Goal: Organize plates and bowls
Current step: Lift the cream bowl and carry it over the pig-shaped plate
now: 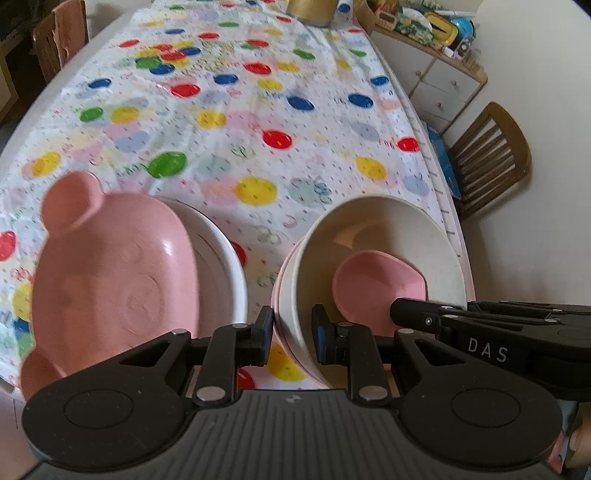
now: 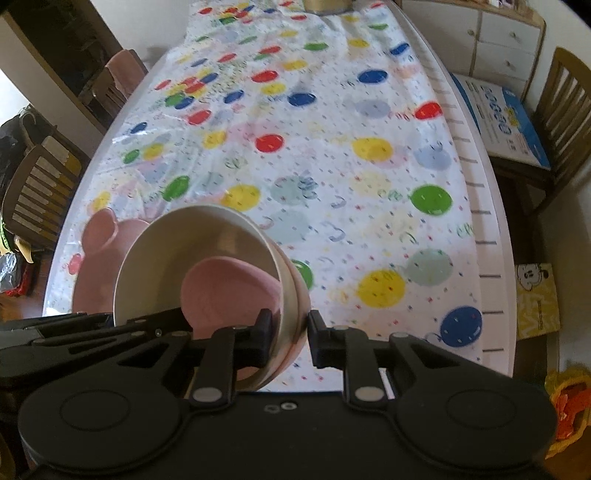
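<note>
Nesting looks largely done, judged from the lay of things. Cream bowl [image 1: 380,258] sits inside a pink outer bowl [image 2: 297,325], with a small pink bowl [image 1: 373,291] resting in its hollow: a stack of three. Beside it, toward the near left corner of the table [image 2: 491,258], a pink bear-shaped plate [image 1: 110,277] lies on top of a white plate [image 1: 225,266]. No other loose plate or bowl shows on the spotted tablecloth [image 1: 258,129]; the far end carries only a gold container [image 1: 314,11], partly cut off. What seems left: setting the bowl stack in its final place, perhaps next to or onto the plate pile; I cannot tell which. Left tongs [image 1: 290,334] nearly closed, pinching the near left wall of the bowl stack: one pad outside, one inside against the cream wall. Right tongs [image 2: 290,338] likewise narrow, pinching the stack's right wall, inner pad inside the cream bowl, outer pad against the pink outer shell. So both tongs hold the same stack at opposite sides of its near rim, each visible in the other's view as a black arm. The stack sits tilted, mouth toward the cameras, and appears lifted clear of the cloth near the table's front edge, though contact underneath is hidden. Plates lie untouched, just beside the stack and left of both tongs.
</note>
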A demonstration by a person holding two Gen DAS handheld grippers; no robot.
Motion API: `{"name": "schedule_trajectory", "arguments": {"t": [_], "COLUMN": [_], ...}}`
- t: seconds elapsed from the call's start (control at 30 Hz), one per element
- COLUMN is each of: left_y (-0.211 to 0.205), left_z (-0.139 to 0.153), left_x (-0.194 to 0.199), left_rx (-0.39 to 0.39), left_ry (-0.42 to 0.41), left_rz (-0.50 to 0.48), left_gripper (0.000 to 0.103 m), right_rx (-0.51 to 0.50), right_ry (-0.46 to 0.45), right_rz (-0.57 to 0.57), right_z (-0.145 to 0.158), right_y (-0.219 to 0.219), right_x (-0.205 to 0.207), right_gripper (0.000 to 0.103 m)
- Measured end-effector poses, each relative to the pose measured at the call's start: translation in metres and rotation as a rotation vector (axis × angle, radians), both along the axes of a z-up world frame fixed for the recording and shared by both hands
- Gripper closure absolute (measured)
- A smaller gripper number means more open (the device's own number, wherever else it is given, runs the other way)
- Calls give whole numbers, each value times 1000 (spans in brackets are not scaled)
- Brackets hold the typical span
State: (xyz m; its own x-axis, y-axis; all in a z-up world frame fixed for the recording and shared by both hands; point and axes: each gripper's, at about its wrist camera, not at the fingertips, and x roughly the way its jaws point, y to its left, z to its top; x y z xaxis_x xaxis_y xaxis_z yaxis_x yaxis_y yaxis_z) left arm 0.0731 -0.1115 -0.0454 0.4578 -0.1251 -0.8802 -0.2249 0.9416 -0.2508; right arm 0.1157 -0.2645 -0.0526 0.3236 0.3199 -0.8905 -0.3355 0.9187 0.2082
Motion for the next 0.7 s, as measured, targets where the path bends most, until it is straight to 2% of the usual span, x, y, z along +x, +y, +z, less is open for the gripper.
{"name": "schedule_trajectory", "arguments": {"t": [0.37, 0.7], "left_y": [63, 121], "left_z": [24, 19], "left_x": [-12, -31], "left_rx": [36, 43], "left_ry": [-55, -37], "left_rz": [60, 120], "left_gripper": [82, 82], "right_rx": [20, 23], "right_ry": [-56, -47], "right_rz": [53, 117], "right_z": [22, 16], "right_y": [65, 126], "right_x": [-4, -12], "right_gripper": [85, 85]}}
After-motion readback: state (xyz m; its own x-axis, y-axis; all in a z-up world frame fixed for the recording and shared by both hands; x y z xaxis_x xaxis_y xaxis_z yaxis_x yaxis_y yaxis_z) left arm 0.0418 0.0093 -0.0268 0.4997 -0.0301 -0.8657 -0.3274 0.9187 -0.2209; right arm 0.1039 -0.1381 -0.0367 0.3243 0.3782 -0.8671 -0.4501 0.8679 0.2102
